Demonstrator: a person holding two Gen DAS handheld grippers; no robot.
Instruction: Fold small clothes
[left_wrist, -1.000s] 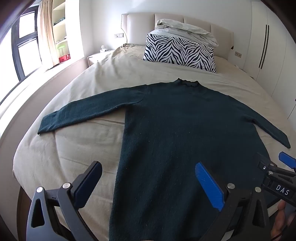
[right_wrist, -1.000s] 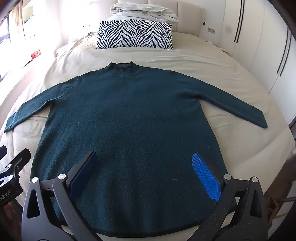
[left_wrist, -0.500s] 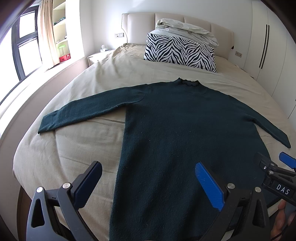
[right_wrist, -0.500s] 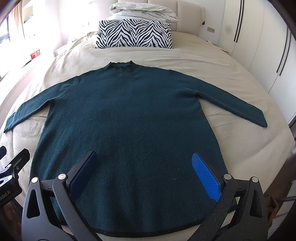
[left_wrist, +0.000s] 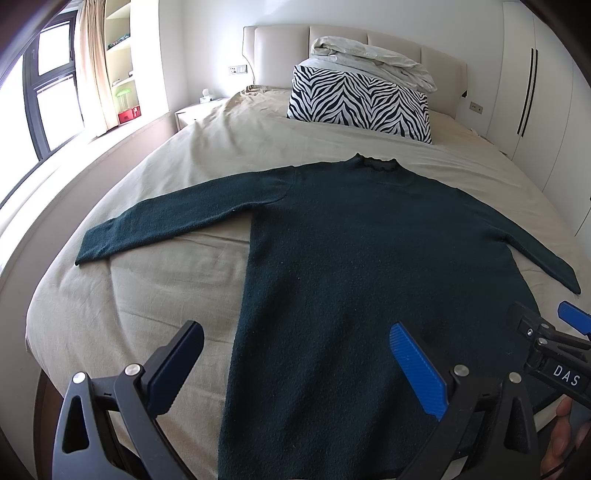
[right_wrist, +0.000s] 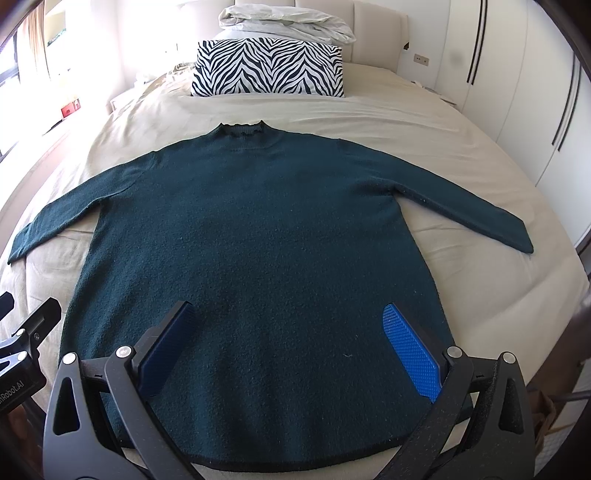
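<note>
None of the folding is being shown as done: the dark green sweater (right_wrist: 258, 236) is being left spread flat on the bed (right_wrist: 424, 122), collar toward twelve o'clock, sleeves out toward nine and three. Both the left gripper (left_wrist: 295, 363) and right gripper (right_wrist: 291, 349) are being held wide apart, empty, above the hem at six o'clock.

The left gripper (left_wrist: 295, 363) and right gripper (right_wrist: 290, 347) had black frames, silver screws and ribbed blue pads (right_wrist: 412, 352); white "DAS" lettering marked one.
</note>
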